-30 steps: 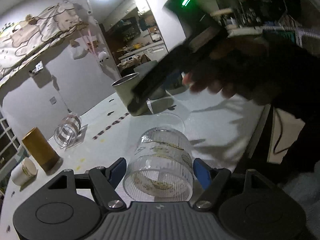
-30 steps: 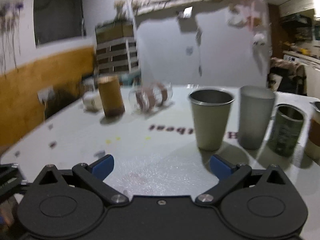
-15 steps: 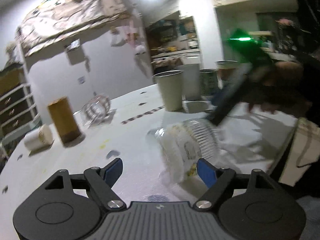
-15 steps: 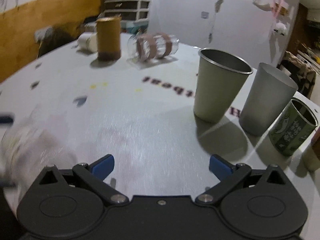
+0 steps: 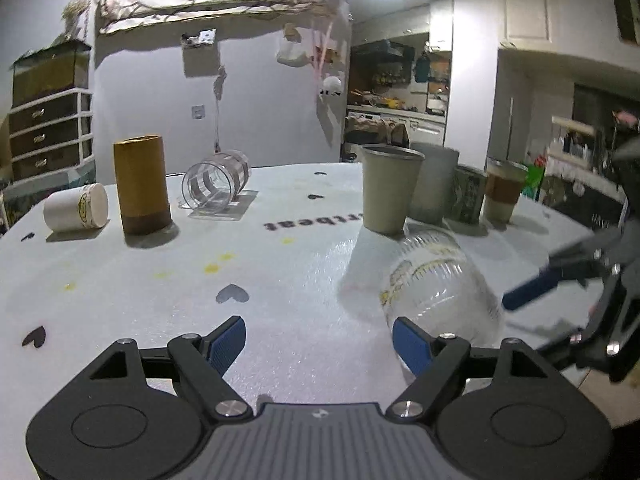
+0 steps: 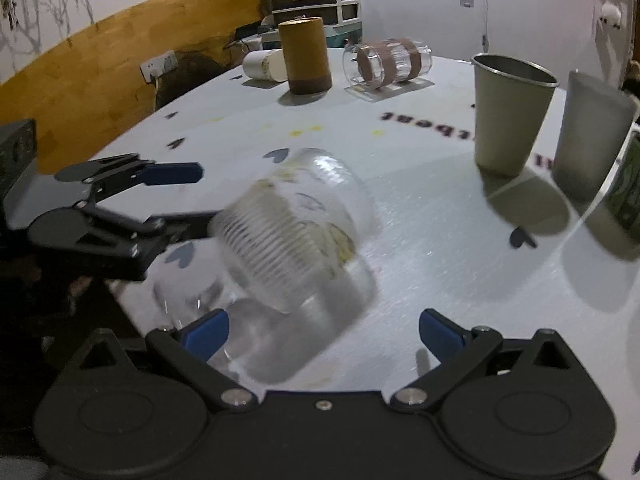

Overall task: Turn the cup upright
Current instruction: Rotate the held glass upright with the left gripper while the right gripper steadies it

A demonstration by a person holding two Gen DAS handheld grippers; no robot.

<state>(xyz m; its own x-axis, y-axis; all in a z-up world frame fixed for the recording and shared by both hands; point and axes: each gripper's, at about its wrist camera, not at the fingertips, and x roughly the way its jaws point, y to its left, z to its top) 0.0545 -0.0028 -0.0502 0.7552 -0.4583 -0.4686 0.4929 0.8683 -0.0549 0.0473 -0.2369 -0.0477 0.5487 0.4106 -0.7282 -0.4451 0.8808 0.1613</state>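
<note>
A clear ribbed glass cup (image 6: 296, 240) with a yellow print lies tilted on its side on the white table, blurred by motion. In the left wrist view the cup (image 5: 436, 292) is just beyond my right finger. My left gripper (image 5: 320, 338) is open and empty; it also shows in the right wrist view (image 6: 132, 196) to the left of the cup. My right gripper (image 6: 322, 328) is open, with the cup between and just ahead of its fingers, not clamped. It shows at the right edge of the left wrist view (image 5: 568, 280).
Upright at the back right: a metal cup (image 6: 508, 116), a grey cup (image 6: 592, 136), a green printed can (image 5: 466, 194) and a brown-sleeved cup (image 5: 502, 190). At the back left: a brown canister (image 6: 304, 54), a striped glass on its side (image 6: 388, 62), a white cup on its side (image 5: 76, 208). The table edge runs at the near left (image 6: 120, 292).
The glass cup has left my left gripper's fingers and tipped onto its side, off to their right. My right gripper has moved in around it. Both views have swung.
</note>
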